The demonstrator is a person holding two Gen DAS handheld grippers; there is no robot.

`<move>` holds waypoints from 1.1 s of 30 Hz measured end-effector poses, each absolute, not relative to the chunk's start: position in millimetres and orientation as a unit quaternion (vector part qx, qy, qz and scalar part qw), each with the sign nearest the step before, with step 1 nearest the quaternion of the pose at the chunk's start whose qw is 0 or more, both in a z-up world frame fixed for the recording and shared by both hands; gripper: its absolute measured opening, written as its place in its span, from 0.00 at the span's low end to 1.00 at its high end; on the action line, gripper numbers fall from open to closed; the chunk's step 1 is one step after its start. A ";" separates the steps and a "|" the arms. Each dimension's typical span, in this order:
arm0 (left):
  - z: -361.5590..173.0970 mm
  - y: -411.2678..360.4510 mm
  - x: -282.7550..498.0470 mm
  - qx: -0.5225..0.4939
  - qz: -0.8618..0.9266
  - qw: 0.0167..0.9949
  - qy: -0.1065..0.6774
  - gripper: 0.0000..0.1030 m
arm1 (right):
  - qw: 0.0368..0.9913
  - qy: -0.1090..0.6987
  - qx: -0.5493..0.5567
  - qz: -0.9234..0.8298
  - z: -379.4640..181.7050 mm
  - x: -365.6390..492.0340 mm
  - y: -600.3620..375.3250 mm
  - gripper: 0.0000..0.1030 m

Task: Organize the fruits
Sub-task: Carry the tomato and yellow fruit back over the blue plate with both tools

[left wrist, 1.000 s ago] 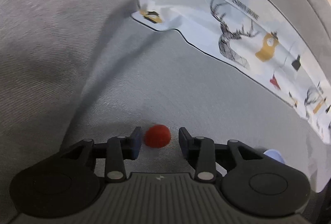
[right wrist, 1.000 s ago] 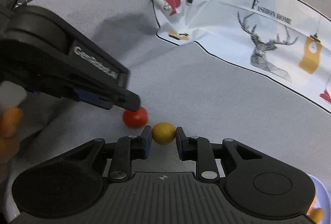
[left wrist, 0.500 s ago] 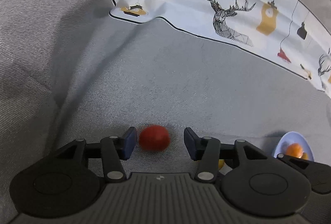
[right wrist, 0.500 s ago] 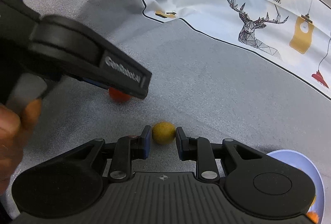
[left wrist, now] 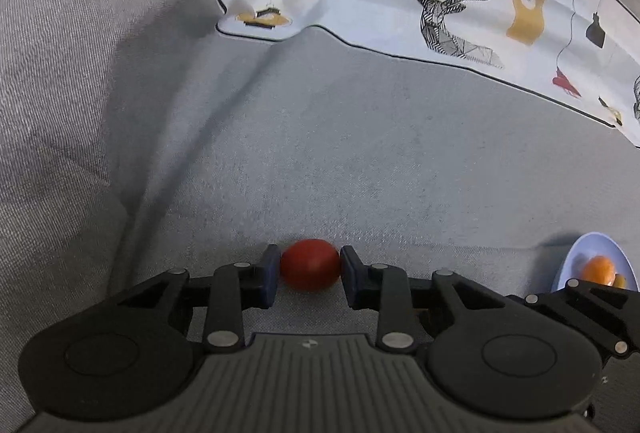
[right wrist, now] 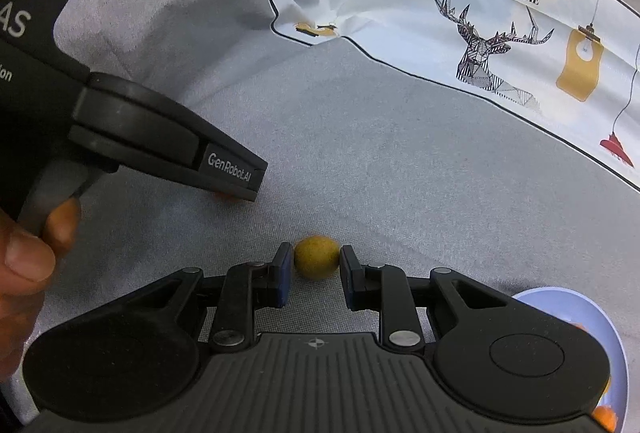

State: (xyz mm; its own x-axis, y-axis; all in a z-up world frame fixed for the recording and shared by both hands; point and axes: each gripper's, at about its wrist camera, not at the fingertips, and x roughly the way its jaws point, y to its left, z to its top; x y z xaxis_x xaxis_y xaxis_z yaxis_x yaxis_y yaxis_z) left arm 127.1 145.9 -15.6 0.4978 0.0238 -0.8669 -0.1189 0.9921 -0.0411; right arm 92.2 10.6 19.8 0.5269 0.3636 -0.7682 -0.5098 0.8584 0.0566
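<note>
Both views are evenly and fairly brightly lit, with no glare. Soft shadows fill the folds of the grey fabric (left wrist: 168,121) at left of the frame and sit beside the pale plate (left wrist: 580,253) at lower right. Fisheye distortion bows the printed cloth (right wrist: 440,17) along the top edge. Focus is sharp at centre; the thumb (right wrist: 24,261) at the left edge is soft.

Red fruit (left wrist: 310,269), yellow fruit (right wrist: 317,263)
</note>
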 end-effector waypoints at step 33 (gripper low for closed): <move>3.6 142.8 116.3 -0.056 0.047 0.878 0.472 0.34 | 0.888 0.381 -0.073 0.247 37.4 79.5 -8.1 0.25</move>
State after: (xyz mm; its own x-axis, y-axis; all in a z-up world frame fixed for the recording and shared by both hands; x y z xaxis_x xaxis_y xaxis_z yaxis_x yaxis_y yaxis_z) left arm 116.3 142.8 3.6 0.5491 0.0296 -0.8352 -0.1356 0.9893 -0.0541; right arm 79.5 -8.1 37.4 0.5867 0.3832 -0.7134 -0.4950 0.8669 0.0586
